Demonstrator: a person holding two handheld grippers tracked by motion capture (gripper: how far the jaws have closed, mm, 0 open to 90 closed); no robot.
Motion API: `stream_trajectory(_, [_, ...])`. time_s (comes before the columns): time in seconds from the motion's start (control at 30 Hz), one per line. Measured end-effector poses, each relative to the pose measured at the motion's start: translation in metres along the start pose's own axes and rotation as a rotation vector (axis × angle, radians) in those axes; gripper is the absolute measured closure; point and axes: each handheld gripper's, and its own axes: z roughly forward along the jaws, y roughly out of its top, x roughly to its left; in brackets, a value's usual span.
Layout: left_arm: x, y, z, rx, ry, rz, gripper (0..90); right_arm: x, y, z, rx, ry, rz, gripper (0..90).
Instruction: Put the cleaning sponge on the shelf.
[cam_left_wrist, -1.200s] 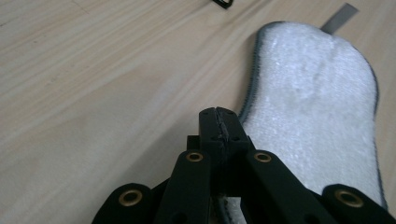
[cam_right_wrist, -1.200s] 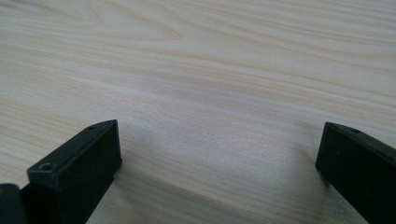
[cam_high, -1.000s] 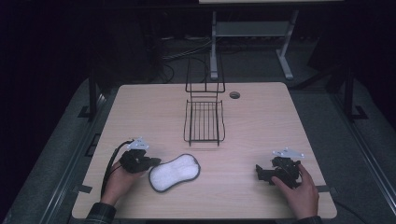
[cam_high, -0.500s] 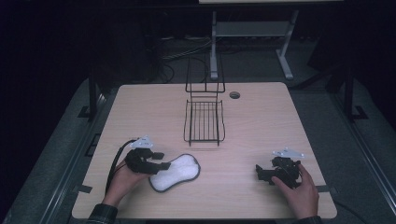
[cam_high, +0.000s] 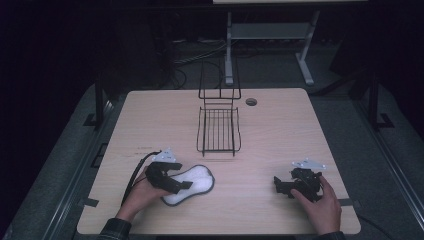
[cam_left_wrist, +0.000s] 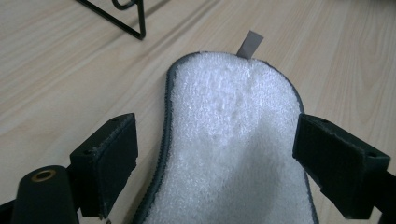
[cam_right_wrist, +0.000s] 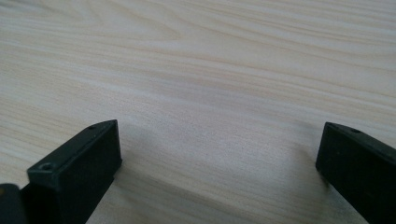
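The work was only at its start: the left claw (cam_high: 183, 185), its jaws just opened wide, straddled the white pad (cam_left_wrist: 233, 140) lying flat on the counter (cam_high: 280, 135), not yet gripping it, near the wire rack (cam_high: 218, 131).

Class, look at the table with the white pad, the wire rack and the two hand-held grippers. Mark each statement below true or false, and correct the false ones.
1. The left gripper has its jaws open on either side of the white pad. True; the jaws have just been opening, and the pads stand clear of the pad between them.
2. The white pad lies inside the wire rack. False; it lies flat on the table, nearer the person than the rack.
3. The right gripper holds a cup. False; its open jaws have only bare wood between them.
4. A small grey tab sticks out from the pad's far end. True.
5. The wire rack is empty. True.
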Motion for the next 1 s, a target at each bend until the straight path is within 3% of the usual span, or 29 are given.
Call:
stream_trajectory(0.53, [0.0, -0.004, 0.01, 0.045, -0.004, 0.025, 12.8, 0.0, 0.0, 0.0, -0.001, 0.0, 0.0, 0.0])
stream_trajectory(0.77, [-0.004, -0.003, 0.012, 0.065, 0.024, 0.067, 12.6, 0.0, 0.0, 0.0, -0.001, 0.0, 0.0, 0.0])
stream_trajectory(1.0, [-0.006, -0.003, 0.013, 0.075, 0.037, 0.08, 13.8, 0.0, 0.0, 0.0, -0.001, 0.0, 0.0, 0.0])
